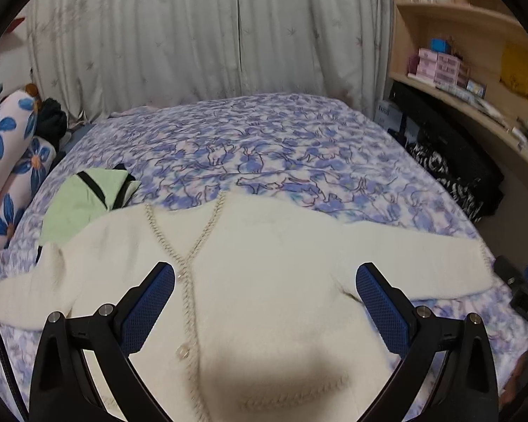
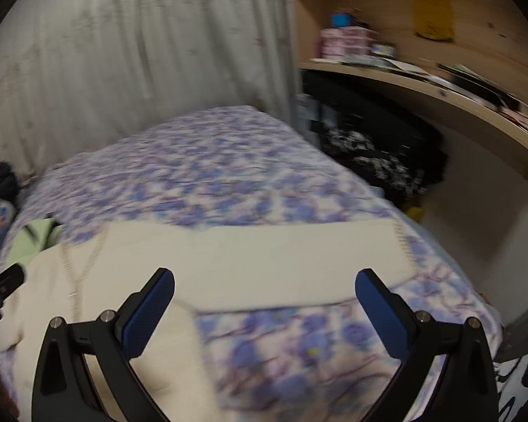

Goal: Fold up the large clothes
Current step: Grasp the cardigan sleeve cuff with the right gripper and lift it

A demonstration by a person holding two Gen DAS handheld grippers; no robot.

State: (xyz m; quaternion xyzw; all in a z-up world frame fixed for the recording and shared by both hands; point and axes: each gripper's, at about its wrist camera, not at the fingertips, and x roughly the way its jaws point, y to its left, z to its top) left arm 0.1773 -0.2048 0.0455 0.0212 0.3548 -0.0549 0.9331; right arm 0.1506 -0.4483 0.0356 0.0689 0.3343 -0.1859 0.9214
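Observation:
A cream knitted cardigan (image 1: 264, 263) with a braided V-neck trim and buttons lies spread flat on the bed, sleeves stretched out left and right. My left gripper (image 1: 264, 281) is open and empty above the cardigan's chest. My right gripper (image 2: 264, 288) is open and empty above the cardigan's right sleeve (image 2: 281, 256) and the armpit area. The left gripper's tip shows at the left edge of the right wrist view (image 2: 3, 288). The right wrist view is blurred.
The bed has a purple-blue cat-print cover (image 1: 281, 147). A folded light-green garment (image 1: 88, 200) lies left of the cardigan. Flowered pillows (image 1: 10, 161) sit at the far left. Curtains (image 1: 193, 35) hang behind; a wooden shelf desk (image 1: 475, 70) and dark bags (image 1: 450, 176) stand at the right.

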